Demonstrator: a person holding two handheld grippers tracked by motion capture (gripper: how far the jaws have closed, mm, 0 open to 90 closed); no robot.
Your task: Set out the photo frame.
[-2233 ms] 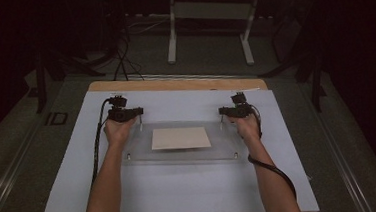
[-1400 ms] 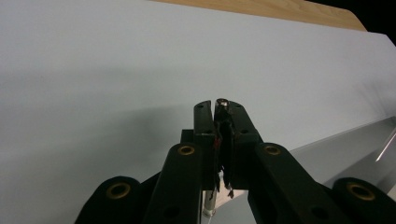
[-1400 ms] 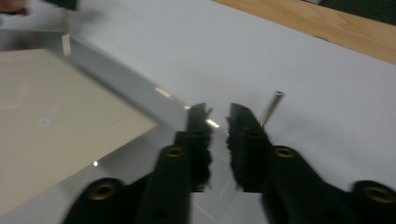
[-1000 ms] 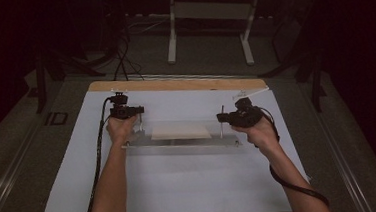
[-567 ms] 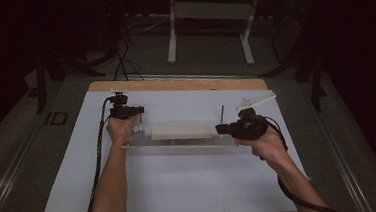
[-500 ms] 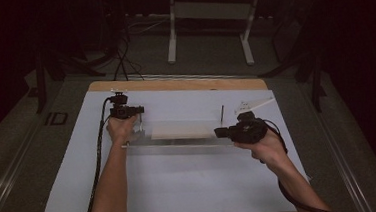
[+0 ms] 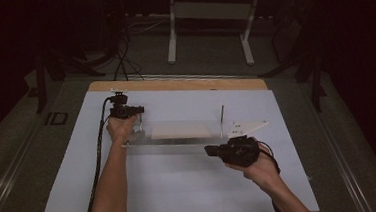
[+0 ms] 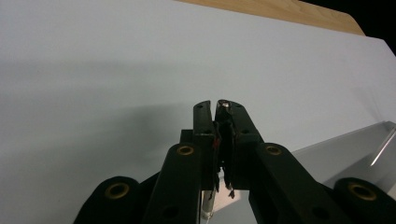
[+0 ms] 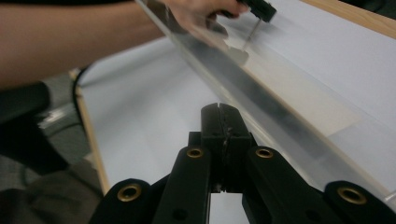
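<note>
left hand-held gripper clamps a pin of the clear plate; right hand-held gripper clenched, holding nothing.

high view: we see the clear plate (image 7: 178, 141) tilted on the counter (image 7: 191, 186), a tan sheet (image 7: 180, 130) under it. the left hand-held gripper (image 7: 132, 121) sits at its left end, the right hand-held gripper (image 7: 210, 150) just in front of its near edge. left gripper view: jaws grasp a thin metal pin (image 8: 223, 105) at the plate's corner. right gripper view: jaws pressed together, empty, beside the plate's long edge (image 9: 261, 102).

Clear tray (image 7: 179, 145) between both grippers
</note>
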